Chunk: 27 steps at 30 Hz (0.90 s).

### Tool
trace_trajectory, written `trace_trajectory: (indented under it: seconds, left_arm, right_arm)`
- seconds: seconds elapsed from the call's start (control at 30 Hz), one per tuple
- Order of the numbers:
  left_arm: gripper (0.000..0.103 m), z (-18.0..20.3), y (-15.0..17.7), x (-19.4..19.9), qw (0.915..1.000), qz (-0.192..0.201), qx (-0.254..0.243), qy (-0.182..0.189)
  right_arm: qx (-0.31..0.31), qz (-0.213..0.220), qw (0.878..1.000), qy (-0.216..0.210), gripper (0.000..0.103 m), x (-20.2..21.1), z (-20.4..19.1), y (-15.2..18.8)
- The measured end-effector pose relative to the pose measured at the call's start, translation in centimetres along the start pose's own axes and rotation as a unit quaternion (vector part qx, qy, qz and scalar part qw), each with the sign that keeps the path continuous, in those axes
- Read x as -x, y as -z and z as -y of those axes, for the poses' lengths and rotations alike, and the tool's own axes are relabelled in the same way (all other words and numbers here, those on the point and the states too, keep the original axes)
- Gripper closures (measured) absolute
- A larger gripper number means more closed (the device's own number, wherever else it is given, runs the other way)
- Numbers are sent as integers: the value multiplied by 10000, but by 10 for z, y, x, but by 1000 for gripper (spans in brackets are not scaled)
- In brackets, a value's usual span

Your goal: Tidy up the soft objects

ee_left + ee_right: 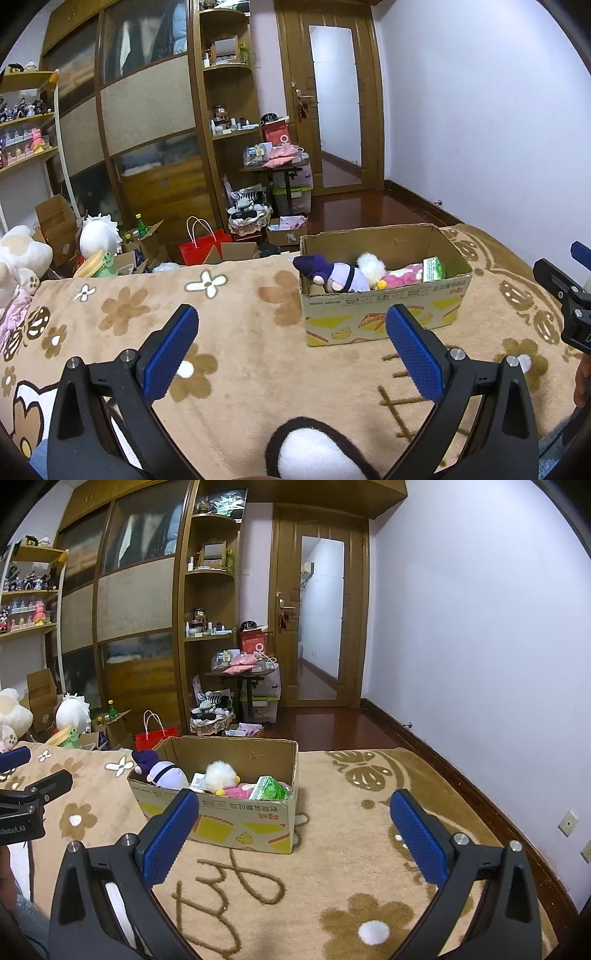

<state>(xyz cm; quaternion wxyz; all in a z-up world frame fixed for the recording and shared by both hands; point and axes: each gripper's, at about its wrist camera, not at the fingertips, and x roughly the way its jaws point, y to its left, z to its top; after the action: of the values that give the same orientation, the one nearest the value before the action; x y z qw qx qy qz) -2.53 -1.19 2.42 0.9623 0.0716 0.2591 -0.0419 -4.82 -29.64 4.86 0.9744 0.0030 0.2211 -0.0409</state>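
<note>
A cardboard box (pixel 388 312) (pixel 221 823) sits on the brown flowered blanket (pixel 236 325) (pixel 332 849). Inside lie a purple-and-lilac plush doll (pixel 334 275) (pixel 162 771), a white fluffy toy (pixel 371 266) (pixel 219 775), a pink soft toy (pixel 402 277) (pixel 240 792) and a green packet (pixel 434 267) (pixel 269 788). My left gripper (pixel 291 328) hovers open over the blanket, in front and left of the box. My right gripper (pixel 293 812) is open too, in front and right of the box. Both hold nothing.
Large white plush toys (pixel 20 254) (pixel 13 710) lie at the blanket's far left edge. Beyond the bed stand open cartons (pixel 55 221), a red paper bag (pixel 201 247) (pixel 155 736), a wardrobe and shelves. A wooden door (pixel 332 99) is at the back.
</note>
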Motion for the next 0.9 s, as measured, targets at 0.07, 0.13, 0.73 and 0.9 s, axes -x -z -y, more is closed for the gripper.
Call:
trace_trajectory:
  seconds: [0.07, 0.13, 0.73, 0.9]
  left_arm:
    - [2, -1, 0, 0, 10000, 7, 3, -2]
    - [2, -1, 0, 0, 10000, 9, -7, -3]
    - [2, -1, -1, 1, 10000, 13, -57, 4]
    - [2, -2, 0, 1, 10000, 40, -58, -29]
  right_arm:
    - [4, -1, 10000, -8, 0, -1, 0, 0]
    - [-10, -11, 10000, 7, 0, -1, 0, 1]
    - [-207, -35, 9998, 43, 0, -8, 12, 6]
    - [-180, -38, 9998, 38, 0, -8, 12, 6]
